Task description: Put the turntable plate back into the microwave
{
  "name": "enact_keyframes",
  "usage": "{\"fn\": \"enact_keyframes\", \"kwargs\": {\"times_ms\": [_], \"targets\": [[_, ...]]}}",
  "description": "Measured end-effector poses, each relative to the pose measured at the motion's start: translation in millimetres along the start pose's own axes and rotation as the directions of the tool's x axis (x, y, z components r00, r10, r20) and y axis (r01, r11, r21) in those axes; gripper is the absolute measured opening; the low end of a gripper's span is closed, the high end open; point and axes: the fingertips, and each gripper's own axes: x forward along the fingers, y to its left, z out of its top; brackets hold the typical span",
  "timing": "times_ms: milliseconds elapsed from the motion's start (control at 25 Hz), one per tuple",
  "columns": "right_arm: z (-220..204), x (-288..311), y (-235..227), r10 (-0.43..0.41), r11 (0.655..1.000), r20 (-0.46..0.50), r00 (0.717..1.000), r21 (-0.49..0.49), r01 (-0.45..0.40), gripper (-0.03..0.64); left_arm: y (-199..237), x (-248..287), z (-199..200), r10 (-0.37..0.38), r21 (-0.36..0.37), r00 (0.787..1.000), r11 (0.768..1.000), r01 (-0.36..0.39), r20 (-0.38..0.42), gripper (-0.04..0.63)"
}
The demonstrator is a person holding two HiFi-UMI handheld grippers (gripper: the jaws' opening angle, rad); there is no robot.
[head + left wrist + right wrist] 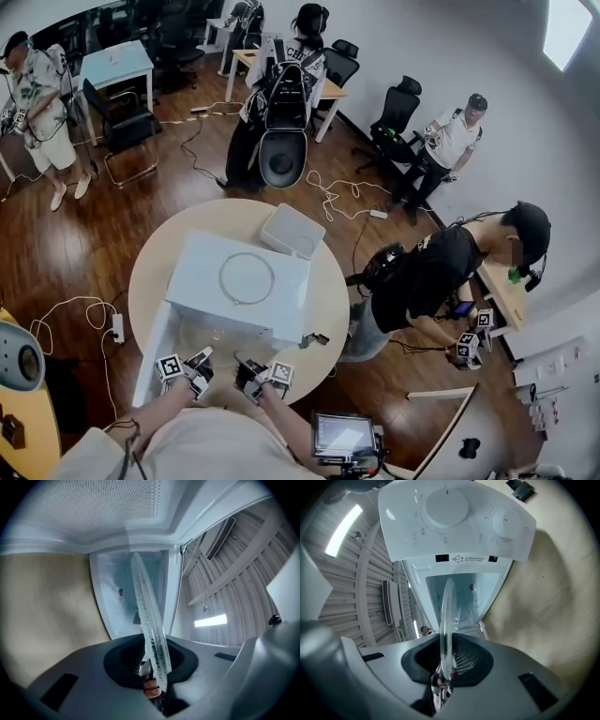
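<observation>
The clear glass turntable plate [149, 620] stands edge-on between the jaws of my left gripper [154, 670], which is shut on its rim. My right gripper [447, 663] is shut on the plate [448, 616] too, on another part of the rim. Both point into the open cavity [466, 592] of the white microwave [239, 281], with its dial panel [454, 517] close by. In the head view the left gripper [190, 367] and the right gripper [260, 377] sit side by side at the microwave's front. The plate is hard to make out there.
The microwave door [153, 361] hangs open at the left. A thin ring [247, 278] lies on the microwave's top, and a white bin [292, 232] stands behind it on the round table [150, 262]. A person [441, 277] stands right of the table; cables cross the floor.
</observation>
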Motion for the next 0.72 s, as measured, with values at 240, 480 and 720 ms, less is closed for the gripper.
{"fn": "enact_keyframes", "kwargs": {"times_ms": [240,480,720], "targets": [[-4,2,-4,-0.005,1.0,0.025,1.0,-0.011,0.005,0.043,12,-10,-3,0.076,0.063,0.997,0.995,-0.076,-0.005,0.102],[1,-2,-3,-0.02,1.0,0.052,0.998,-0.001,0.021,0.043,20,-18,-13,0.127,0.058,0.992,0.99,-0.126,-0.014,0.12],[11,7,3,-0.022,0.999,0.059,0.998,-0.046,0.025,0.043,4,-14,-15,0.117,0.047,0.993,0.992,-0.116,-0.019,0.12]]}}
